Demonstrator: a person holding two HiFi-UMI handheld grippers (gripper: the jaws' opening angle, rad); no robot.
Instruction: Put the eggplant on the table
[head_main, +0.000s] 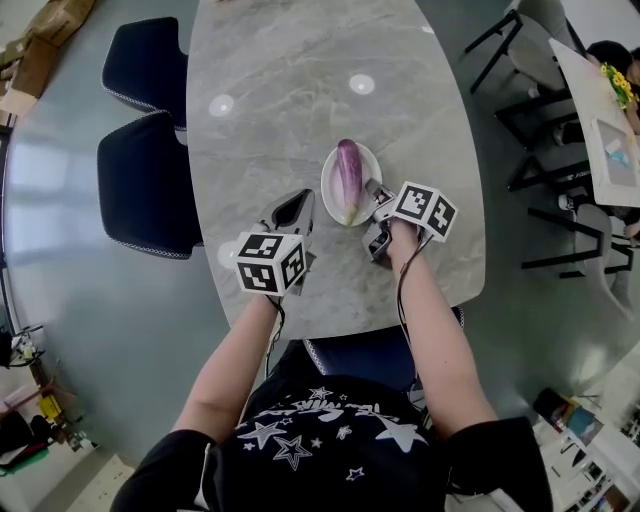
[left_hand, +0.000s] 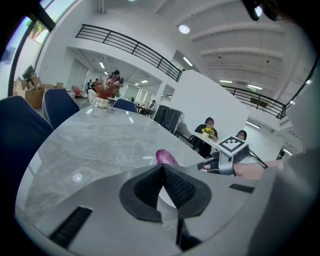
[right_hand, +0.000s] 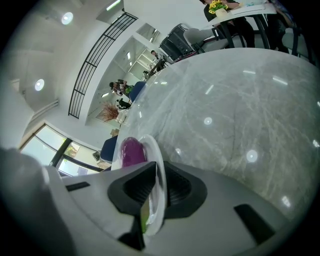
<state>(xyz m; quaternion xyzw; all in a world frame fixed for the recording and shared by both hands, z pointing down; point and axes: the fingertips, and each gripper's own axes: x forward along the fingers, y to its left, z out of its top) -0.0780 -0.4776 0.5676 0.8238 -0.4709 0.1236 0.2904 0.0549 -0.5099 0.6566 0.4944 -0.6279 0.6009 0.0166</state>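
Note:
A purple eggplant (head_main: 347, 172) with a green stem end lies on a white plate (head_main: 329, 190) near the front of the grey marble table (head_main: 300, 90). My right gripper (head_main: 372, 208) is at the plate's right side, shut on its rim. In the right gripper view the plate's rim (right_hand: 161, 172) runs between the jaws of the right gripper (right_hand: 157, 175), with the eggplant (right_hand: 131, 151) behind. My left gripper (head_main: 300, 198) hovers just left of the plate, shut and holding nothing. From the left gripper view, the eggplant (left_hand: 165, 156) shows past the closed left gripper (left_hand: 161, 170).
Two dark blue chairs (head_main: 146, 185) stand along the table's left side, and another (head_main: 370, 355) is tucked under the front edge by the person. Black chairs and another table (head_main: 600, 120) stand off to the right. A vase of flowers (left_hand: 102, 95) sits at the table's far end.

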